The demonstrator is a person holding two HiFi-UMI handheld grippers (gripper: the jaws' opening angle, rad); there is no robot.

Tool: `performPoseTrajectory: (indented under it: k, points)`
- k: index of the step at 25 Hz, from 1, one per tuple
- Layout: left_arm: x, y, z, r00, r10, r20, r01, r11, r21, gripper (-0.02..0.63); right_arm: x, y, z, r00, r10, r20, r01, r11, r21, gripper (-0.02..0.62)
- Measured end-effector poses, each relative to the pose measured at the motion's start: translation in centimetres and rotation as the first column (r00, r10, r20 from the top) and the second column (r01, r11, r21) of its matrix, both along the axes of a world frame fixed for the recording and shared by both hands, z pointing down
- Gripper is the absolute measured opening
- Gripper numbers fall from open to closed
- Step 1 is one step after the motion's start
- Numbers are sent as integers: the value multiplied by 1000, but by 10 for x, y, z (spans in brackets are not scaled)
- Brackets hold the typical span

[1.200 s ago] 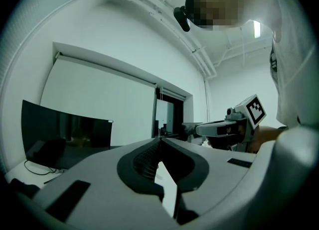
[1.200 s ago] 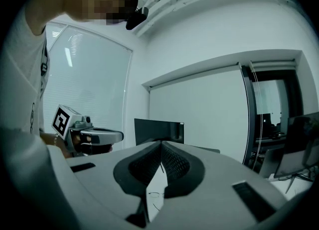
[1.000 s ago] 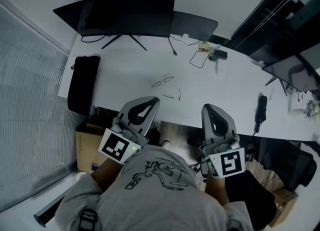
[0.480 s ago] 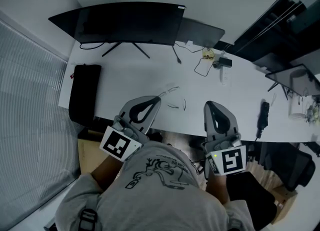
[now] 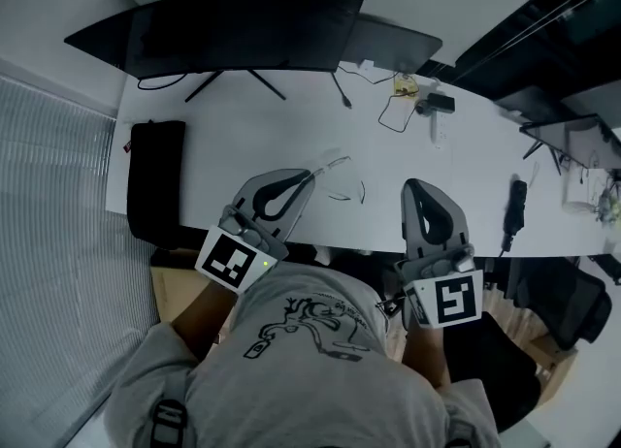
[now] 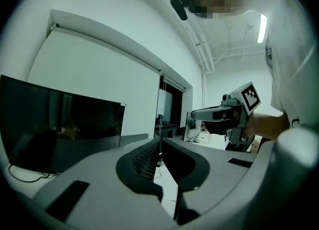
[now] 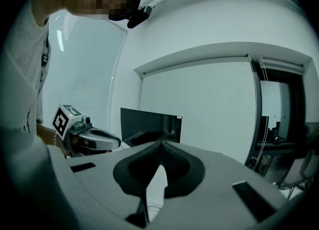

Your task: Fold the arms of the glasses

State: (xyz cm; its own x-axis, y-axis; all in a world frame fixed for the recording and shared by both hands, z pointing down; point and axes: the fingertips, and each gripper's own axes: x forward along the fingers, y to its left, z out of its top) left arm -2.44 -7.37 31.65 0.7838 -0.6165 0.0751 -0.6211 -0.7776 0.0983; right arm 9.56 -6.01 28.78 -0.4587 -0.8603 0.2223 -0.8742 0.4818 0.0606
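Note:
Thin wire-framed glasses (image 5: 335, 167) lie on the white table (image 5: 243, 131) near its front edge, arms spread out; one arm (image 5: 360, 191) curves toward me. My left gripper (image 5: 308, 176) has its tip right beside the left end of the glasses, jaws shut and empty; whether it touches them I cannot tell. My right gripper (image 5: 416, 187) hovers over the table edge, a hand's width right of the glasses, also shut and empty. In the left gripper view the jaws (image 6: 159, 142) meet at the tip; in the right gripper view the jaws (image 7: 160, 145) do too.
Two dark monitors (image 5: 243, 29) stand along the back. A black bag (image 5: 155, 179) lies at the table's left end. Cables and small gadgets (image 5: 412, 97) sit at the back right, and a black handset (image 5: 512, 206) lies at the far right.
Both grippers have moved forward over the table's front edge. The left gripper's tip has come up beside the glasses. The glasses have not moved.

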Motion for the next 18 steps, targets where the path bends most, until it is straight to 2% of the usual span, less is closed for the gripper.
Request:
performPoseTrajectory:
  k: [7, 11, 15, 18]
  points:
    - [-2, -12, 50, 996, 26, 88, -22, 999, -42, 47, 9, -12, 33, 999, -6, -34, 5, 999, -40, 8]
    - [-2, -19, 97, 988, 26, 150, -4, 990, -144, 75, 21, -23, 70, 998, 10, -59, -16, 995, -98, 9]
    - [-1, -26, 149, 973, 59, 223, -14, 980, -199, 81, 35, -30, 110, 997, 43, -64, -53, 985, -164, 9]
    - [-2, -29, 196, 960, 97, 261, -23, 962, -273, 91, 44, -33, 137, 994, 66, -87, -82, 977, -196, 9]
